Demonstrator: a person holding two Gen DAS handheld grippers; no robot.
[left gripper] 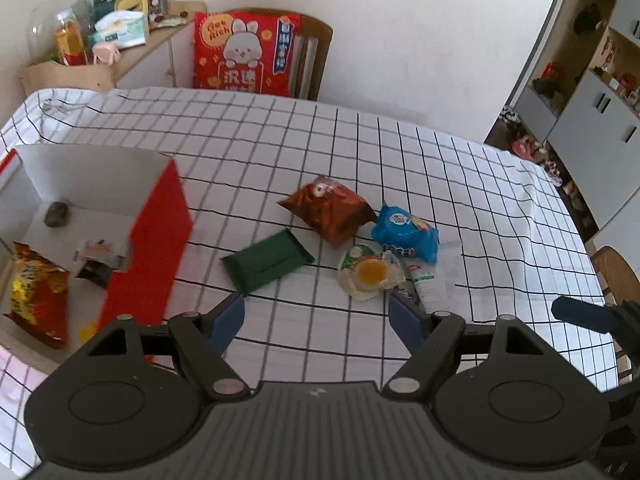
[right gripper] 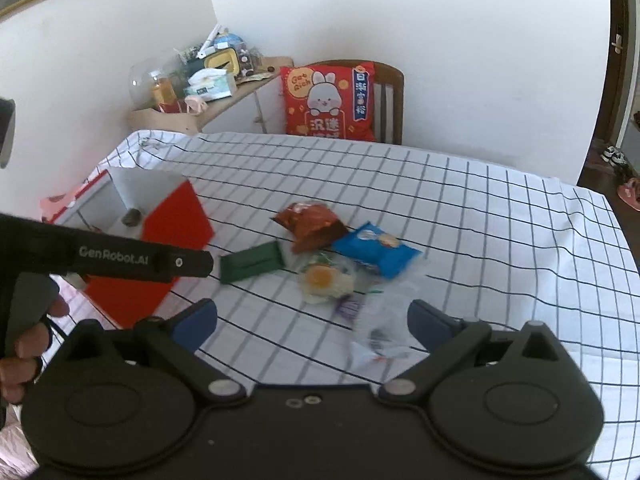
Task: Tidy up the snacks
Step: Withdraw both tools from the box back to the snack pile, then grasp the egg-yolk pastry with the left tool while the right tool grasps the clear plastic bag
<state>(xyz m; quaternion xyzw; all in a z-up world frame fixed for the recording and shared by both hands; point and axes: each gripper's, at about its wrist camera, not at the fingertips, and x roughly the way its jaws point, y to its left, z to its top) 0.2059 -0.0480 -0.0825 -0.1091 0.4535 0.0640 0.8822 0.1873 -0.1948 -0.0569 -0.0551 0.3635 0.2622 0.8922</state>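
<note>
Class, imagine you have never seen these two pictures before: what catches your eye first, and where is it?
The red box at the table's left, white inside, with a red-and-yellow snack bag in it. Then the loose snacks mid-table: green packet, brown-red bag, blue bag. Behind, a red rabbit cushion on a chair.

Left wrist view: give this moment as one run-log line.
left gripper open, empty | right gripper open, empty | red box holds chip bag | green packet, blue packet on table

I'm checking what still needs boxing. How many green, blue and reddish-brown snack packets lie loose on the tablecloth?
green packet: 1
blue packet: 1
reddish-brown packet: 1
Total: 3
</note>
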